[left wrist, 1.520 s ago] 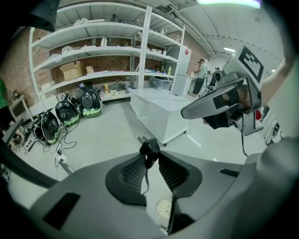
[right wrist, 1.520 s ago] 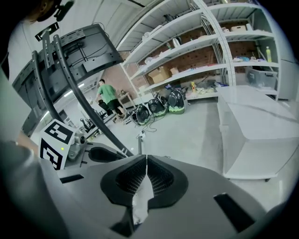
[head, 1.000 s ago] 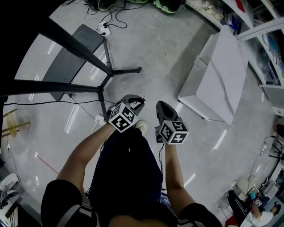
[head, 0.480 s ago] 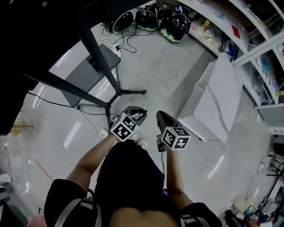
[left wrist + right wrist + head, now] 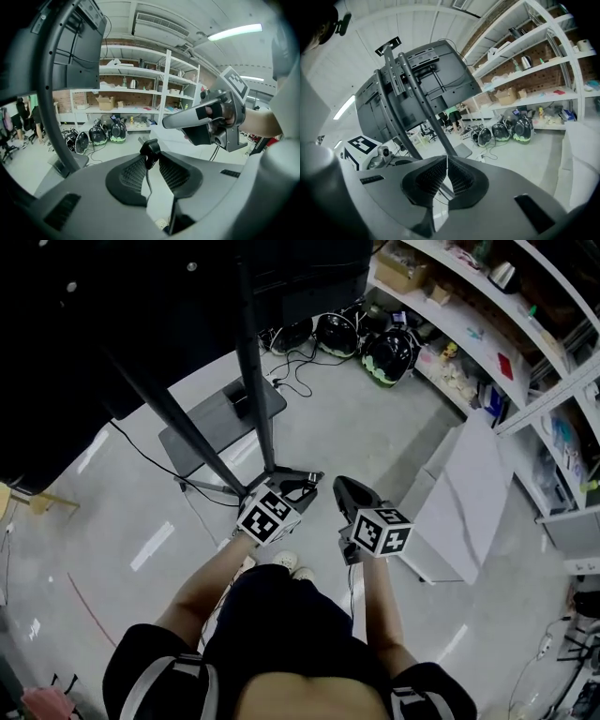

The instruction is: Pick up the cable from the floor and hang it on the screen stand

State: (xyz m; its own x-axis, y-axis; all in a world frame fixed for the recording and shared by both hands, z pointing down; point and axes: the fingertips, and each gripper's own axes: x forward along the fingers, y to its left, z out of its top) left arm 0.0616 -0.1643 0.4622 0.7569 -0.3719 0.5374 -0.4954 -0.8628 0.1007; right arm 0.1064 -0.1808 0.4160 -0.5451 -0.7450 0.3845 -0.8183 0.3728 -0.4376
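Note:
My left gripper [image 5: 151, 154] is shut on the black cable's plug [image 5: 150, 149] at its tips; the thin cable [image 5: 148, 180] hangs down between the jaws. In the head view the left gripper [image 5: 305, 479] and right gripper [image 5: 339, 486] are held side by side, just in front of the screen stand's foot [image 5: 295, 474]. The stand's black poles [image 5: 253, 362] rise to the dark screen [image 5: 141, 306] at the upper left. The right gripper [image 5: 446, 160] has its tips together; nothing shows pinched between them. It points at the back of the screen [image 5: 422, 84].
The stand's grey base plate [image 5: 220, 418] lies on the floor with a black cable [image 5: 141, 456] trailing from it. A white covered table [image 5: 469, 502] stands to the right. Helmets [image 5: 389, 352] sit under loaded shelves [image 5: 487, 324]. My shoes [image 5: 286, 563] are below the grippers.
Both grippers have risen together, and the head view has tilted up, so the screen and shelves now show. The jaws look the same as before.

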